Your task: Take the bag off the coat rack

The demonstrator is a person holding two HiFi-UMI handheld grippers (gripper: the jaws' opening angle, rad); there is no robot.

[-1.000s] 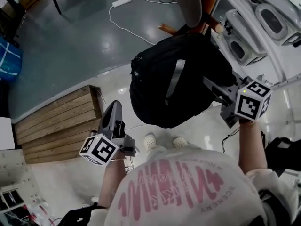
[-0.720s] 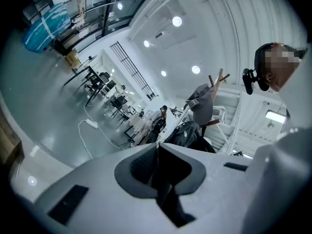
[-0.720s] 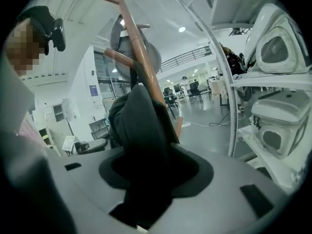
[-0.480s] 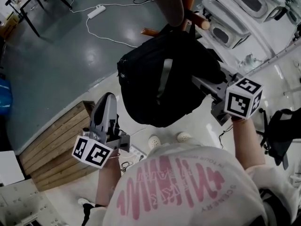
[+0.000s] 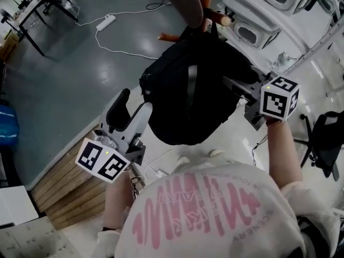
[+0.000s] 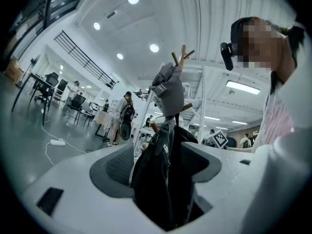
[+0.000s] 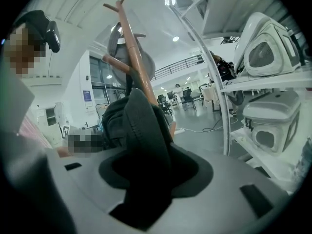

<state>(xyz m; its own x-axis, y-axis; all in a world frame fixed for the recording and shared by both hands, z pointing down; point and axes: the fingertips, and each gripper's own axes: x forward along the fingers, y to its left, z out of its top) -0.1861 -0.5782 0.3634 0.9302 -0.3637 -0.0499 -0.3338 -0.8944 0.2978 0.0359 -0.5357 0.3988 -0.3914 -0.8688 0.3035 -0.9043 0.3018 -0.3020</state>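
A black backpack point(image 5: 193, 90) hangs from an orange wooden coat rack point(image 5: 207, 4). My right gripper point(image 5: 236, 86) is at the bag's right side, shut on a padded black strap point(image 7: 141, 140) that fills the gap between its jaws. My left gripper point(image 5: 134, 105) is at the bag's lower left, and its jaws are opening. In the left gripper view the backpack point(image 6: 161, 179) shows between the wide jaws, with the pads not pressing on it. Above it, a grey garment point(image 6: 168, 89) hangs on the rack's pegs point(image 6: 181, 60).
A wooden pallet point(image 5: 64, 192) lies on the floor at lower left. A power strip point(image 5: 105, 21) with its cable lies on the grey floor. White shelving with white machines point(image 5: 258, 15) stands close behind the rack, and a black chair point(image 5: 328, 138) is at the right.
The left gripper's jaws have gone from closed to wide open, and the gripper has risen toward the bag's left side. The right gripper keeps its hold on the strap.
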